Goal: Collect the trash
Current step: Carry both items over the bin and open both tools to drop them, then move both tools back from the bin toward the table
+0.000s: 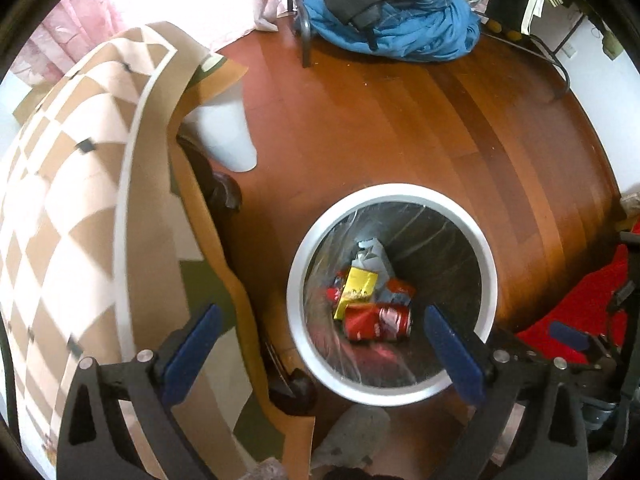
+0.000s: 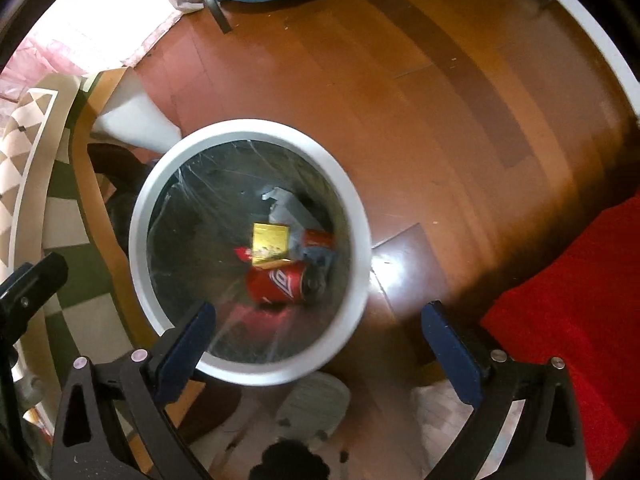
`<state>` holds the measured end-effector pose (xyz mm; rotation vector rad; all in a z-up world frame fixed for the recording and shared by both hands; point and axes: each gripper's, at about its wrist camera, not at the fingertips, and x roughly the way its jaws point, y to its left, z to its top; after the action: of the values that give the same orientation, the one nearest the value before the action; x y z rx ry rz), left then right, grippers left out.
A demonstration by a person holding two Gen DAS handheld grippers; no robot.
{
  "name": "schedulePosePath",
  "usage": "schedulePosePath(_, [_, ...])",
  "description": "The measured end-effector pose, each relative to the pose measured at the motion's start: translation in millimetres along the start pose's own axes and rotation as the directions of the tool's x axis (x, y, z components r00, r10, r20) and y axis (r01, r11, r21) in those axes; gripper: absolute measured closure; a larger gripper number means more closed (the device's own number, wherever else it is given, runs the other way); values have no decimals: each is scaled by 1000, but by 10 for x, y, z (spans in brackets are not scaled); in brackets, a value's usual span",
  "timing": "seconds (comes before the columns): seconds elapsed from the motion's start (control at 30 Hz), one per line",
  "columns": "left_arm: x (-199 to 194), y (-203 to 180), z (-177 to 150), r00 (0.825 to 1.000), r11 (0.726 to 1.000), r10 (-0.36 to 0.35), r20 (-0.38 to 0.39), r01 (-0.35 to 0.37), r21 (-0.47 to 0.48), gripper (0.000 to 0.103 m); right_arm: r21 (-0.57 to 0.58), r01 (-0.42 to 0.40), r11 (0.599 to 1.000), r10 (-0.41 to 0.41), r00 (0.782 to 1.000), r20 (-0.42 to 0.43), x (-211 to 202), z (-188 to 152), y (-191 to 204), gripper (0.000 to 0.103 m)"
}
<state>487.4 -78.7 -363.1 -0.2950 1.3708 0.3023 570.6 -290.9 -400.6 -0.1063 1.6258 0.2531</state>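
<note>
Taking the round white-rimmed trash bin (image 1: pixel 390 196) lined with clear plastic as landmark, we note to its left a checkered brown-and-cream cloth (image 1: pixel 80 184) draped over a table edge, and inside it a yellow carton (image 1: pixel 356 286), a crushed red soda can (image 1: pixel 378 322) lying on its side just below that carton, and grey paper scraps (image 1: pixel 374 258) above. We hold the left gripper (image 1: pixel 322 344) over the bin's near rim with jaws spread wide and empty; the right gripper (image 2: pixel 316 344) hangs just beyond the bin's right edge, likewise spread and empty. Right of the bin lies a red fuzzy rug (image 2: pixel 568 308) on the wooden floor (image 2: pixel 400 100).
</note>
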Motion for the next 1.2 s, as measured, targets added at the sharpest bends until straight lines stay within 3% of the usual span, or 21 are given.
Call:
schedulePosePath(0.2, [-281, -4, -153, 999, 1000, 8, 46, -7, -15, 0, -14, 28, 1000, -27, 998, 48, -355, -245, 0, 0])
schedulePosePath(0.43, [-772, 21, -311, 991, 1000, 6, 132, -4, -14, 0, 3, 7, 1000, -7, 990, 138, -930, -462, -12, 0])
schedulePosePath(0.67, [-1363, 86, -509, 972, 999, 14, 237, -7, -31, 0, 12, -24, 1000, 21, 969, 245, -1649, -764, 16, 0])
schedulePosePath(0.83, [-1820, 216, -610, 953, 997, 60, 299, -44, -60, 0, 8, -75, 997, 69, 944, 324, -2145, -961, 92, 0])
schedulePosePath(0.97, [-2023, 512, -630, 943, 993, 39, 332, 1, -120, 0, -24, -154, 988, 152, 920, 362, -2466, -1034, 232, 0])
schedulePosePath(1.1, [-2076, 1070, -609, 934, 975, 80, 347, -1, -222, 0, -99, -200, 975, 222, 903, 368, -2615, -1032, 657, 1])
schedulePosePath(1.2, [-1937, 1611, -594, 938, 957, 144, 315, -52, -284, 0, -191, -191, 963, 247, 910, 332, -2531, -961, 1187, 25])
